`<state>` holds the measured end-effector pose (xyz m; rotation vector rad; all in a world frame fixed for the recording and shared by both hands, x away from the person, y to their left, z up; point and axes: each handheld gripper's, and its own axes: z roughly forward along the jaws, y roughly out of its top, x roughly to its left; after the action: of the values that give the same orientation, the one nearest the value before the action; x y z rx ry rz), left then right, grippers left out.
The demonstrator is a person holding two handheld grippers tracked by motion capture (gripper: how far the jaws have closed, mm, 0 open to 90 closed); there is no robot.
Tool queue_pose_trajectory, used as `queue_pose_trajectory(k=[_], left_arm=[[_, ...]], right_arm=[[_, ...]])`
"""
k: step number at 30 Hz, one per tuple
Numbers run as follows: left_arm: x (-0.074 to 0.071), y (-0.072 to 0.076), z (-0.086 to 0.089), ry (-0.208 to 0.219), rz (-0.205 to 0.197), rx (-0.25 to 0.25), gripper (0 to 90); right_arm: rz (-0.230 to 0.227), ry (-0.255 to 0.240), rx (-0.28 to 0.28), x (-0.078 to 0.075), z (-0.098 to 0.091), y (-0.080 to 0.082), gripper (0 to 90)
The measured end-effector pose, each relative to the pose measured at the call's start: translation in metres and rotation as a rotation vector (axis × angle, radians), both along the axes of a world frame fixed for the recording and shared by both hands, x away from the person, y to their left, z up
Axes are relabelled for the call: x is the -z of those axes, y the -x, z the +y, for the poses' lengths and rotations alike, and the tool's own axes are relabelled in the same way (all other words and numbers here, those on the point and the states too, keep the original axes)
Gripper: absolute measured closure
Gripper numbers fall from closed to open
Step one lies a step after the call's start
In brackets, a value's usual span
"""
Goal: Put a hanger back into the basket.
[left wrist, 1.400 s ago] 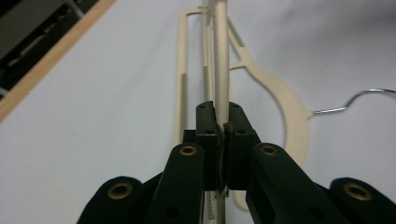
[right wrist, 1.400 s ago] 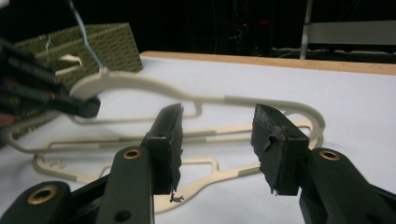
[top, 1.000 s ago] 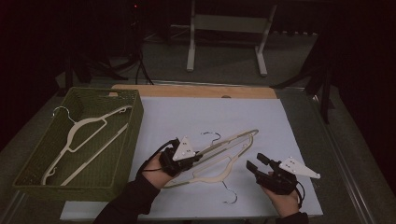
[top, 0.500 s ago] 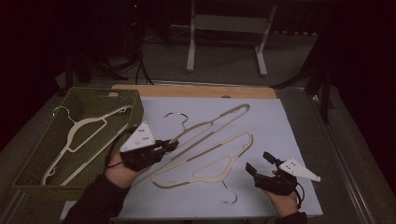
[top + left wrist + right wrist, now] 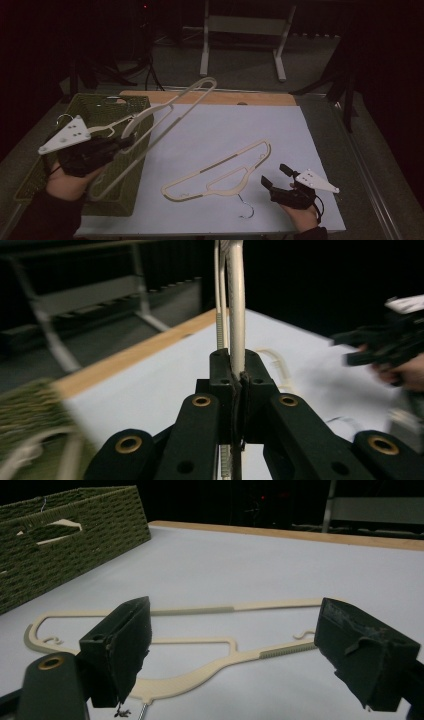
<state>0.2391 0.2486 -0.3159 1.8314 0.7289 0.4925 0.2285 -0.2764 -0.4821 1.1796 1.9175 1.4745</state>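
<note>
1. Holding tight, the left tool (image 5: 117, 146) at the left of the high view has its jaws squeezed on a cream plastic clothes hanger (image 5: 165, 112).
2. That hanger is tilted in the air over the green woven basket (image 5: 131, 190).
3. The right tool (image 5: 276, 179), lower right, has just been opening and holds nothing.
4. Another cream hanger (image 5: 220, 172) lies flat on the white worktop (image 5: 240, 125), just beside it.

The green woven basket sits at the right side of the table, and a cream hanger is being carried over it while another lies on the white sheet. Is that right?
Not quite. In the high view the green woven basket sits at the left side of the table. The rest holds: the left gripper carries a cream hanger over it, and another hanger lies on the white sheet.
</note>
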Motion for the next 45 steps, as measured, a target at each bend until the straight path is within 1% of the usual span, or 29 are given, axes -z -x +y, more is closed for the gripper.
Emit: queue_pose_trajectory(k=[1,2,3,4,5,6,7,8,9,10,11,12,13,17,19,20,22,26,28,31,33,35,39,40,45], left_arm=[[-0.002,0.0,0.006,0.002,0.003,-0.004,87.5],[-0.004,0.0,0.013,-0.006,-0.003,-0.012,87.5],[-0.005,-0.001,0.021,-0.011,-0.007,-0.009,87.5],[-0.006,-0.002,0.026,-0.013,-0.007,-0.006,87.5],[-0.006,-0.004,0.033,-0.02,-0.005,-0.016,87.5],[-0.006,-0.006,0.039,-0.029,0.001,-0.016,87.5],[-0.005,-0.008,0.045,-0.047,-0.009,-0.022,87.5],[-0.004,-0.011,0.052,-0.055,-0.004,-0.03,87.5],[-0.003,-0.014,0.058,-0.054,0.011,-0.038,87.4],[-0.001,-0.017,0.064,-0.061,0.012,-0.053,87.5],[0.0,-0.02,0.071,-0.065,0.014,-0.055,87.5],[0.001,-0.023,0.077,-0.06,0.019,-0.063,87.4],[0.002,-0.027,0.084,-0.068,0.024,-0.076,87.4],[0.01,-0.039,0.107,-0.073,0.038,-0.092,87.4],[0.014,-0.044,0.117,-0.053,0.055,-0.1,87.4],[0.017,-0.047,0.122,-0.056,0.053,-0.1,87.4],[0.021,-0.051,0.129,-0.051,0.062,-0.097,87.3],[0.031,-0.057,0.143,-0.048,0.102,-0.121,87.3],[0.036,-0.058,0.149,-0.054,0.115,-0.133,87.3],[0.044,-0.058,0.16,-0.042,0.139,-0.142,87.3],[0.049,-0.058,0.166,-0.04,0.16,-0.158,87.3],[0.055,-0.057,0.17,-0.041,0.171,-0.169,87.3],[0.066,-0.058,0.175,-0.034,0.211,-0.172,87.3],[0.069,-0.059,0.176,-0.043,0.217,-0.174,87.2],[0.081,-0.062,0.18,-0.066,0.274,-0.189,87.2]], right_arm=[[0.001,0.0,0.001,0.0,0.0,0.0,15.3],[0.001,0.001,0.001,0.0,0.0,0.0,15.3],[0.003,0.0,0.0,0.001,0.0,0.0,15.3],[0.005,-0.001,-0.001,0.001,0.001,-0.001,15.3],[0.007,-0.002,-0.001,0.001,0.001,-0.001,15.3],[0.01,0.0,-0.002,0.001,0.001,-0.001,15.3],[0.01,0.004,-0.004,0.001,0.001,-0.001,15.3],[0.009,0.004,-0.005,0.001,0.001,-0.001,15.3],[0.011,0.005,-0.005,0.001,0.001,-0.001,15.3],[0.012,0.006,-0.005,0.001,0.001,-0.001,15.3],[0.014,0.003,-0.005,0.001,0.001,-0.001,15.3],[0.012,0.001,-0.003,0.001,0.001,-0.001,15.3],[0.01,0.004,-0.003,0.001,0.001,-0.001,15.3],[0.007,0.004,-0.002,0.0,-0.001,0.0,15.3],[0.008,0.004,0.0,0.0,-0.001,-0.001,15.3],[0.009,0.004,-0.001,0.0,-0.001,-0.001,15.3],[0.012,0.002,-0.002,0.0,0.0,-0.001,15.4],[0.014,0.008,-0.005,0.0,0.001,-0.001,15.4],[0.015,0.008,-0.005,0.0,0.001,-0.001,15.4],[0.018,0.01,-0.004,0.001,0.0,-0.001,15.4],[0.018,0.012,-0.004,0.001,0.0,-0.001,15.4],[0.017,0.008,-0.004,0.001,0.0,-0.001,15.4],[0.017,0.008,-0.004,0.0,0.0,0.0,15.4],[0.017,0.009,-0.003,0.0,0.0,0.0,15.4],[0.017,0.008,-0.002,0.0,0.0,0.0,15.5]])
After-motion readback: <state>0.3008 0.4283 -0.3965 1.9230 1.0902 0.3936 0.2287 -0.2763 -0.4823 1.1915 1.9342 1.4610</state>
